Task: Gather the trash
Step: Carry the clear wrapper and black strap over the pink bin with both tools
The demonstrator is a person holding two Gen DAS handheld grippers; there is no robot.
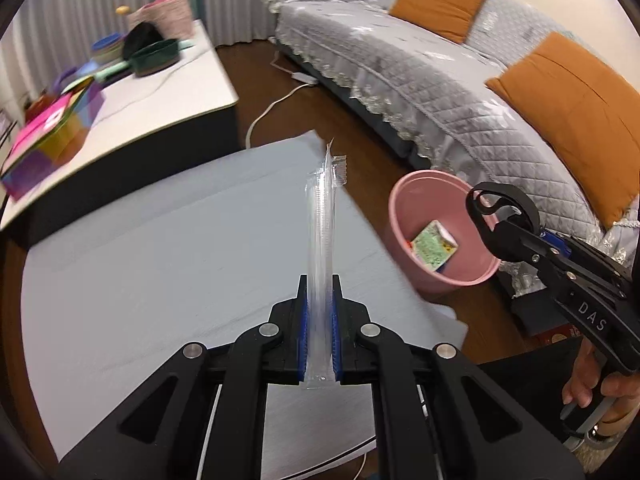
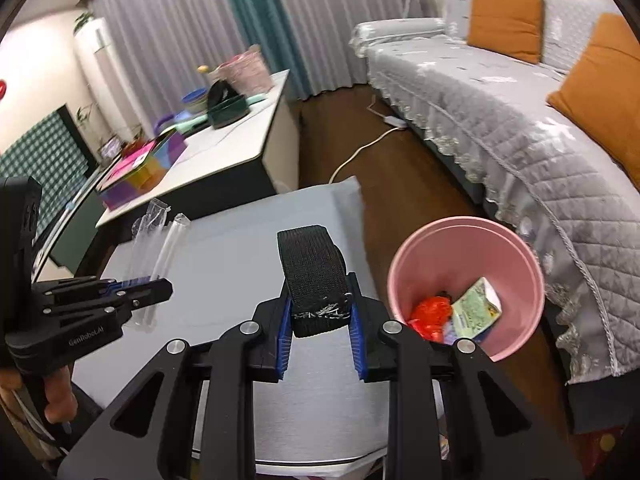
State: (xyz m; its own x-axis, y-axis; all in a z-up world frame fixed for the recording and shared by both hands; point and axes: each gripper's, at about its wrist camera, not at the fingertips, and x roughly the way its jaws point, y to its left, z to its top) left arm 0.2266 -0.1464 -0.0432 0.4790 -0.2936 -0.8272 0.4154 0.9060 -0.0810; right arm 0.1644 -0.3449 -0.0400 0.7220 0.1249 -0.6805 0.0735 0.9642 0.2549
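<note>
My left gripper (image 1: 319,280) is shut on a long clear plastic wrapper (image 1: 322,220) and holds it above the grey table (image 1: 160,260); the wrapper also shows in the right wrist view (image 2: 160,240). My right gripper (image 2: 320,300) is shut on a black strap loop (image 2: 312,272) above the table's right side (image 2: 240,260). It also shows in the left wrist view (image 1: 486,200), over the pink bin (image 1: 404,216). The pink bin (image 2: 520,252) stands on the floor right of the table and holds a green carton (image 2: 476,312) and red trash (image 2: 430,316).
A grey quilted sofa (image 2: 520,128) with orange cushions (image 2: 504,20) runs along the right. A white low cabinet (image 2: 224,156) behind the table carries colourful boxes, a dark bowl and a basket. A white cable (image 2: 360,148) lies on the wood floor.
</note>
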